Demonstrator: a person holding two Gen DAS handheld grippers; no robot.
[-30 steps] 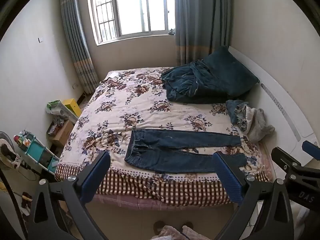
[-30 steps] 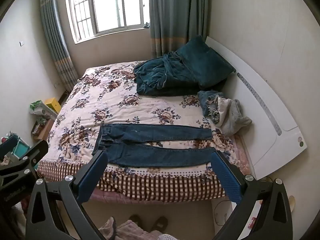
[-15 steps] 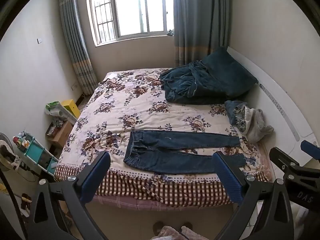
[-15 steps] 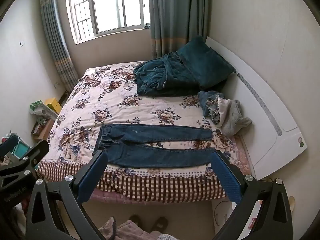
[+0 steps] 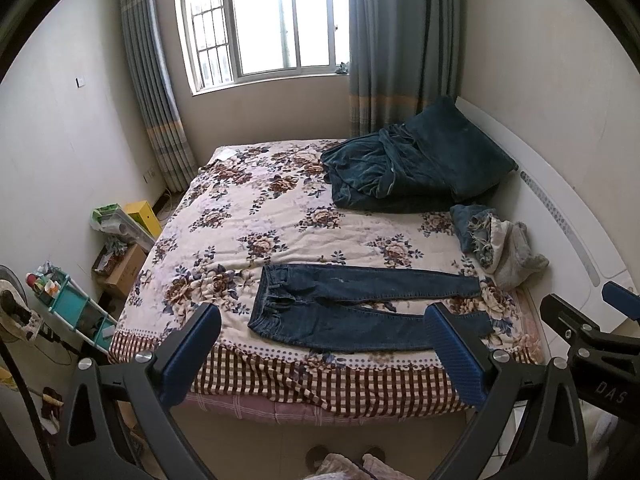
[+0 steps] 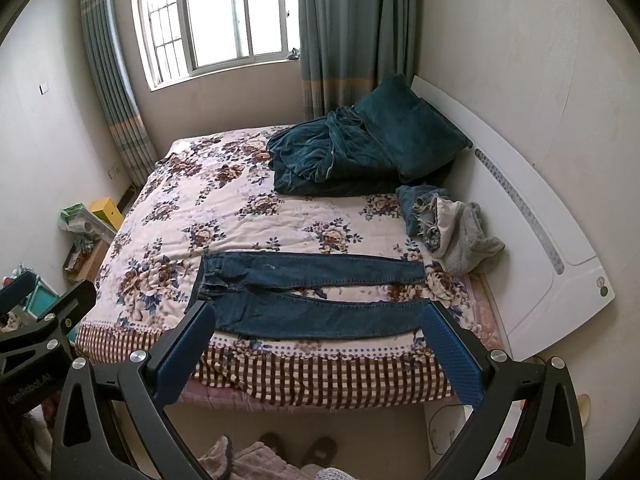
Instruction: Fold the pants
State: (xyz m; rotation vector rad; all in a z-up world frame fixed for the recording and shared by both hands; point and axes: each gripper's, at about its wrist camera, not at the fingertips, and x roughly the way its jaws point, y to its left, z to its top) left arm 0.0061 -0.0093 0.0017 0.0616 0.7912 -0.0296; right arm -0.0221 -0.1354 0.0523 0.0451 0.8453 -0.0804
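Denim pants [image 5: 352,308] flat, floral quilt [image 5: 256,216]

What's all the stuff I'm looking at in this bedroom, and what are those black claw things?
Dark blue denim jeans: one, flat, legs spread, near bed edge.
Floral quilted bedspread: one, cream and brown, covering bed.
Teal velvet blanket: one, heaped by headboard.
Small clothes pile: one, blue, white and grey, right side.
White headboard: one, right.
Grey-blue curtains: two, flanking window.
Turquoise shelf rack: one, floor left.
Left gripper: one, black with blue pads, open, above floor.
Right gripper: same, open.
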